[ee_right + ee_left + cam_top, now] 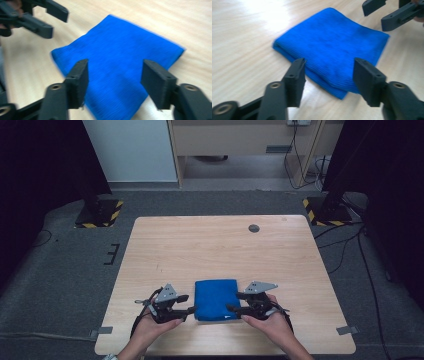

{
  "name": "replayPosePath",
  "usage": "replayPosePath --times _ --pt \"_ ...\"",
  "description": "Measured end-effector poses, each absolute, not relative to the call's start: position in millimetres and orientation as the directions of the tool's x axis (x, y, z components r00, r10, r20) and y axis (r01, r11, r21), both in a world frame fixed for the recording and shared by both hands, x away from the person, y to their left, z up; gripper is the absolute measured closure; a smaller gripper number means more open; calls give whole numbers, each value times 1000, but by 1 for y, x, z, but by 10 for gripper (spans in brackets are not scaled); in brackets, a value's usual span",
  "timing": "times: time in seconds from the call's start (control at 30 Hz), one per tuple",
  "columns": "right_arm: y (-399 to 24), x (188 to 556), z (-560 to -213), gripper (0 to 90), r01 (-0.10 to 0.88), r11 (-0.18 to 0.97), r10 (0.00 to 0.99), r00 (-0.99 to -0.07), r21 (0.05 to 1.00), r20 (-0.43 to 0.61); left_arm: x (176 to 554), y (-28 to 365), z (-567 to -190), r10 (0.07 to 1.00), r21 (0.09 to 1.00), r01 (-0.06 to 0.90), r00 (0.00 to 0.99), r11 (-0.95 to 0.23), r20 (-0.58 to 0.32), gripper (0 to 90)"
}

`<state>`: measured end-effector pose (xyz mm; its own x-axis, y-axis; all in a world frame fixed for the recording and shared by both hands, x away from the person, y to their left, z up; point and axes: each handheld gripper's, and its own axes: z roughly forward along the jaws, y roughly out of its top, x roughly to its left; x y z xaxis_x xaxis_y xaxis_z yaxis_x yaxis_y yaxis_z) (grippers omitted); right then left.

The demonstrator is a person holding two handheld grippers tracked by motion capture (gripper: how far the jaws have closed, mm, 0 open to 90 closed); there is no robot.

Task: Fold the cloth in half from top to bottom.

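A folded blue cloth (216, 299) lies flat on the wooden table (215, 245), near its front edge. My left gripper (191, 304) sits at the cloth's left side and my right gripper (234, 302) at its right side, each held in a hand. In the left gripper view the jaws (329, 72) stand apart over the cloth's (334, 42) near corner, pressing on nothing, with the right gripper (374, 17) beyond. In the right gripper view the jaws (116, 72) are likewise spread above the cloth (117, 47), and the left gripper (57, 23) shows at top left.
A small round grey cap (254, 228) is set in the table's far side. Two stands with yellow-black striped bases (100, 212) (327, 210) rest on the grey floor behind the table. Cables trail on the floor at the right.
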<state>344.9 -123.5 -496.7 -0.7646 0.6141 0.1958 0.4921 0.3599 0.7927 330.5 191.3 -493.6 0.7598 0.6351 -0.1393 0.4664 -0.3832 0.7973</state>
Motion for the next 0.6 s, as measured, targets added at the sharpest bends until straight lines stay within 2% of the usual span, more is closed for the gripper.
replayPosePath --times 0.07,0.2,0.37,0.6 --pt "-123 350 -497 240 494 353 638 -748 795 181 335 192 -491 639 801 470 755 -371 -147 361" --pt "-120 362 -497 105 508 337 679 -714 793 169 346 189 -488 669 784 497 729 -373 -145 192" --pt "-114 371 -492 78 509 344 700 -699 789 145 356 184 -482 690 769 507 714 -388 -122 89" --pt "-108 378 -481 70 483 353 687 -715 801 129 368 181 -473 698 764 515 705 -388 -122 52"
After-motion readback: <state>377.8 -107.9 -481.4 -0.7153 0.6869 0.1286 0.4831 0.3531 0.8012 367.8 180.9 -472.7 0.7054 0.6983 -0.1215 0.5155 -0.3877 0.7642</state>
